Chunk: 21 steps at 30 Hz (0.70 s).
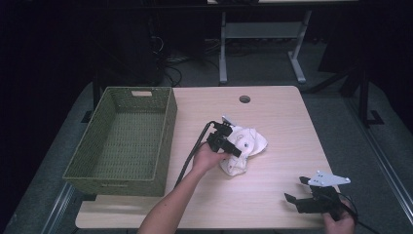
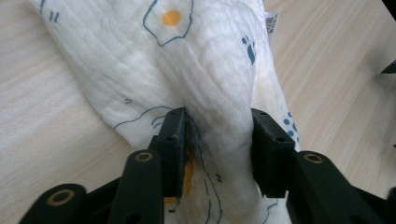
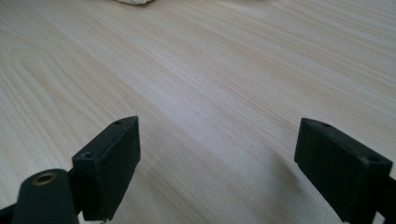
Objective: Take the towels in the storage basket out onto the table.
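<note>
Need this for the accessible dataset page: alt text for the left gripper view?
Two black jaws of the left gripper straddle a raised fold of a white cloth printed with blue outlines and orange dots. The cloth lies crumpled on a light wooden table.

Dim surroundings, evenly lit, soft shadows

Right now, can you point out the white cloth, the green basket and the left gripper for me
white cloth (image 2: 219, 60): left gripper view, on the raised fold above the jaws.
green basket (image 1: 164, 141): high view, on its right wall.
left gripper (image 2: 218, 149): left gripper view, midway between its fingertips, where the fold of cloth sits.
</note>
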Tool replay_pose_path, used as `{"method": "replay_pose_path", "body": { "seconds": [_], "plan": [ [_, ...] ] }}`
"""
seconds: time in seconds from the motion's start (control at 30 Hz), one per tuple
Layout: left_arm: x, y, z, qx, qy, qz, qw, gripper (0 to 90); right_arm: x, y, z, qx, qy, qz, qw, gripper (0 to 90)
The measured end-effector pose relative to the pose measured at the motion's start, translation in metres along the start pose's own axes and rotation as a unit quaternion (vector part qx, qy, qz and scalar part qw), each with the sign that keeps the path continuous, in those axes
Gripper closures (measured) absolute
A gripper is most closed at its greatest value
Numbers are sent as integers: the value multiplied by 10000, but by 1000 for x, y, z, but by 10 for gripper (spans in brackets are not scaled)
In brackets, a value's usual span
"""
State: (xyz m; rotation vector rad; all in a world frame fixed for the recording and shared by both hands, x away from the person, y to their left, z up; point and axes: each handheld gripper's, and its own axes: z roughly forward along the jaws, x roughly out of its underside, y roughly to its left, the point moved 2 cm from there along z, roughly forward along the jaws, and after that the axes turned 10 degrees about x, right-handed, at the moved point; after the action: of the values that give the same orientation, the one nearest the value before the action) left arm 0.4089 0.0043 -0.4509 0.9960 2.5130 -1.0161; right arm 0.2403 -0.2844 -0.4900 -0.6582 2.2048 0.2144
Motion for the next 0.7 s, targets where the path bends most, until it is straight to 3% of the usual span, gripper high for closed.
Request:
{"method": "replay_pose_path", "body": {
  "seconds": [0.17, 0.43, 0.7],
  "plan": [
    [4, -1, -7, 39, -59, 135, 9999, 516, 1, -1, 0, 4, 5, -16, 10000, 140],
    [11, -8, -29, 270, -197, 320, 9989, 465, 2, -2, -1, 10, 15, -1, 10000, 140],
    [28, -13, -43, 205, -356, 584, 9974, 401, 3, -2, -1, 50, 26, 24, 10000, 140]
  ]
}}
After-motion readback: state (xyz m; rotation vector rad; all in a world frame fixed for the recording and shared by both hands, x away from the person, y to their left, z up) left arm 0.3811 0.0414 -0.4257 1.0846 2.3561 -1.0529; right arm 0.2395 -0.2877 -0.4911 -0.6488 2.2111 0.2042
